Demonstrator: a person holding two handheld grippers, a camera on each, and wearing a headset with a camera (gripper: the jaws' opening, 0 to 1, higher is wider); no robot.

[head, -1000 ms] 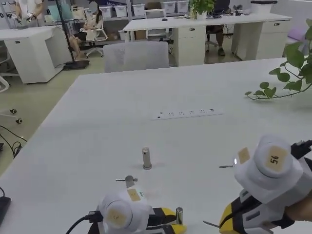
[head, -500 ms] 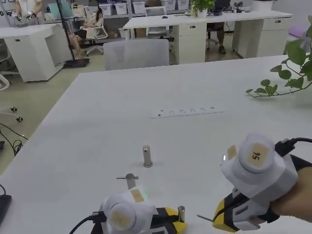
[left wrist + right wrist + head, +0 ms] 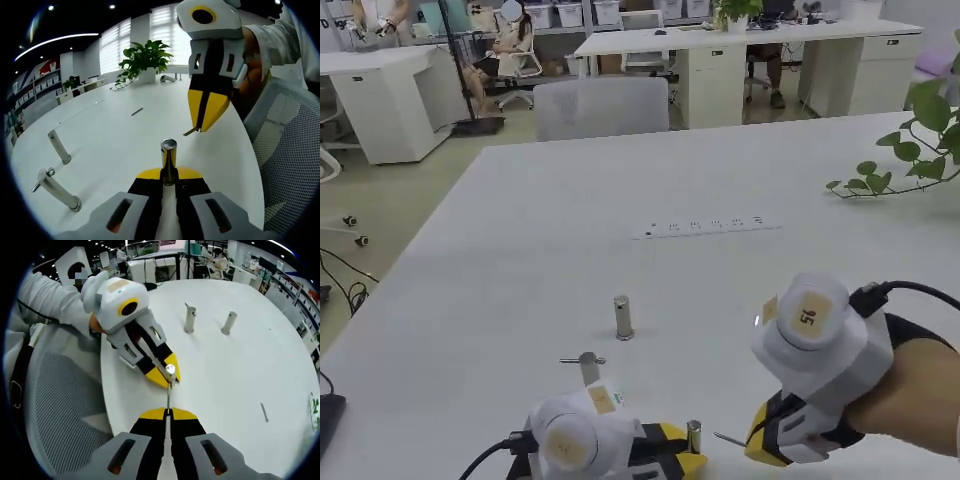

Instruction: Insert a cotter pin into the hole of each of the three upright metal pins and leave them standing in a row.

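Observation:
My left gripper [image 3: 169, 175] is shut on an upright metal pin [image 3: 168, 152] near the table's front edge, seen in the head view as the metal pin [image 3: 693, 436]. My right gripper [image 3: 168, 412] is shut on a thin cotter pin [image 3: 169, 397], whose tip nearly touches the held pin's top [image 3: 170, 369]. In the head view the cotter pin [image 3: 728, 439] points left at that pin. Behind stand a bare pin [image 3: 623, 318] and a pin with a cotter pin through it [image 3: 588, 366]. Another cotter pin [image 3: 264, 412] lies loose on the table.
A socket strip [image 3: 705, 226] is set into the white table [image 3: 520, 250] farther back. A trailing plant [image 3: 910, 150] reaches over the right side, and a grey chair [image 3: 605, 108] stands at the far edge. Desks and seated people are beyond.
My right gripper has moved left and down with the cotter pin, bringing its tip close to the pin held in my left gripper. The left gripper has barely moved.

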